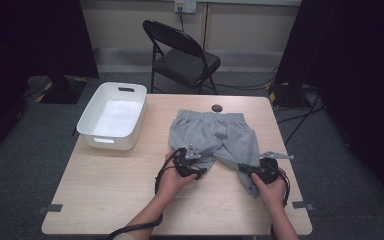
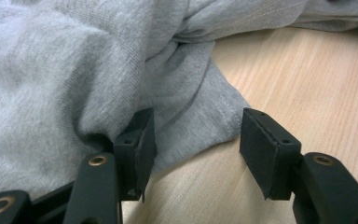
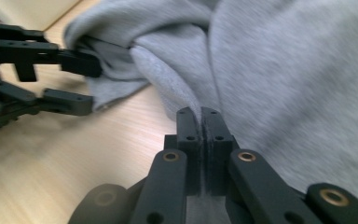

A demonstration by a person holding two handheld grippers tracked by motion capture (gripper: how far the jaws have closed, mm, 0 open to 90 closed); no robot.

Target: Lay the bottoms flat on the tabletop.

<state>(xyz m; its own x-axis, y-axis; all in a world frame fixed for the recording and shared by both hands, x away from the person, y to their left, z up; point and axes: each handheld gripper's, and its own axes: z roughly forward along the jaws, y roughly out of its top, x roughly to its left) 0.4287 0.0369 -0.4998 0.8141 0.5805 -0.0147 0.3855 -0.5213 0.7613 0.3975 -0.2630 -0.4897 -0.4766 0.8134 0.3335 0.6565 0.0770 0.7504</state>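
1. Grey jersey shorts [image 1: 214, 136] with an elastic waistband are spread on the light wooden table [image 1: 110, 200], waistband toward the far edge and both legs pointing toward the person.
2. In the high view the left gripper [image 1: 196, 162] is seen at the hem of the left leg, held in the person's left hand [image 1: 172, 181].
3. In the left gripper view its jaws are seen standing about half open; the left gripper [image 2: 196, 140] has the corner of the leg hem lying between the pads, and only the left pad [image 2: 140, 140] is touched by the cloth, so nothing is clamped.
4. The right gripper [image 1: 245, 170] is seen at the right leg, held in the right hand [image 1: 272, 192].
5. In the right gripper view the right gripper [image 3: 200, 122] is seen with its jaws pressed together on a raised fold of the grey fabric, which is pinched between the pads.
6. The left gripper is also seen farther off at the left of that view, jaws apart around the other leg's edge.
7. A white rectangular plastic tub [image 1: 113, 116] is placed at the table's far left corner, well apart from the shorts.
8. A small dark round disc [image 1: 216, 107] is set just beyond the waistband.
9. A black folding metal chair [image 1: 182, 57] is stood behind the table.
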